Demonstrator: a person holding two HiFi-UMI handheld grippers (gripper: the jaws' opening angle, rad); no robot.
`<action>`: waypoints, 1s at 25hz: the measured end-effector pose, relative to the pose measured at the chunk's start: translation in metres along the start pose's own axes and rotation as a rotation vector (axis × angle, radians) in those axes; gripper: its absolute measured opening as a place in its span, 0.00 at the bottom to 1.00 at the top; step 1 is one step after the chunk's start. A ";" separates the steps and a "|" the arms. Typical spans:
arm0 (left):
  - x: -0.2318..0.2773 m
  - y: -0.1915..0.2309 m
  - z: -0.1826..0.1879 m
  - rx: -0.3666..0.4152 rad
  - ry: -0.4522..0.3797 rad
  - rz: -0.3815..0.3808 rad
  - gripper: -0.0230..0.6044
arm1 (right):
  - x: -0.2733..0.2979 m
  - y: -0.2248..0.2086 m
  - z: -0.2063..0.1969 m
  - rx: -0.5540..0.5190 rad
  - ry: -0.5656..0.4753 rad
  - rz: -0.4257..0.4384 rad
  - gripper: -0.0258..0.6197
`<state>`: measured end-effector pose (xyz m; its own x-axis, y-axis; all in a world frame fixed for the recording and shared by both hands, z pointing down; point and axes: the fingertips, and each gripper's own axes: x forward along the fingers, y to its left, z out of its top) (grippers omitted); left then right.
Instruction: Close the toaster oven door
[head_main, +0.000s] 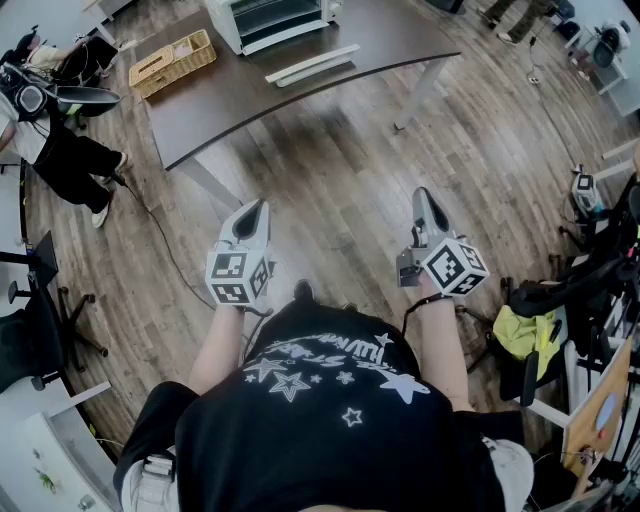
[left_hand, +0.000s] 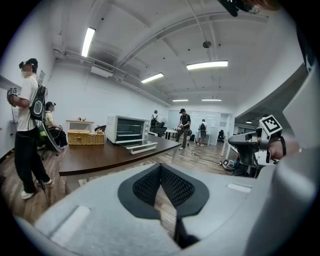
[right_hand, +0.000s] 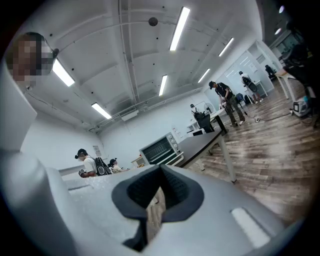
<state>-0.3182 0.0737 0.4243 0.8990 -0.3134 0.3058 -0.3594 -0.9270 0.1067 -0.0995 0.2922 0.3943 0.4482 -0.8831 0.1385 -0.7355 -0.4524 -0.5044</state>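
The white toaster oven (head_main: 270, 18) stands at the far side of a dark brown table (head_main: 230, 95). Its door (head_main: 312, 63) lies folded down flat in front of it. In the left gripper view the oven (left_hand: 126, 129) and its lowered door (left_hand: 142, 146) are several steps away. The right gripper view shows the oven (right_hand: 160, 147) far off too. My left gripper (head_main: 258, 206) and right gripper (head_main: 422, 193) are held close to my body above the wood floor, pointing toward the table. Both are shut with nothing between the pads (left_hand: 161, 168) (right_hand: 161, 169).
A wicker basket (head_main: 172, 62) sits on the table left of the oven. A person (head_main: 60, 150) stands at the left by black office chairs (head_main: 40, 310). Bags and gear (head_main: 525, 330) crowd the right side. Wood floor (head_main: 340, 170) lies between me and the table.
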 end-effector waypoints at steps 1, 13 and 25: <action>0.000 -0.002 0.000 0.002 -0.001 -0.003 0.05 | -0.001 -0.002 -0.001 0.004 0.001 -0.002 0.04; -0.008 0.021 -0.032 -0.056 0.047 0.004 0.05 | 0.031 -0.005 -0.032 0.014 0.053 -0.022 0.05; 0.018 0.066 -0.012 -0.046 -0.008 -0.057 0.05 | 0.069 0.024 -0.022 -0.056 0.038 -0.025 0.38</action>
<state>-0.3281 0.0095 0.4481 0.9205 -0.2617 0.2901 -0.3182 -0.9331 0.1677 -0.0975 0.2178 0.4101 0.4477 -0.8752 0.1830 -0.7522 -0.4793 -0.4521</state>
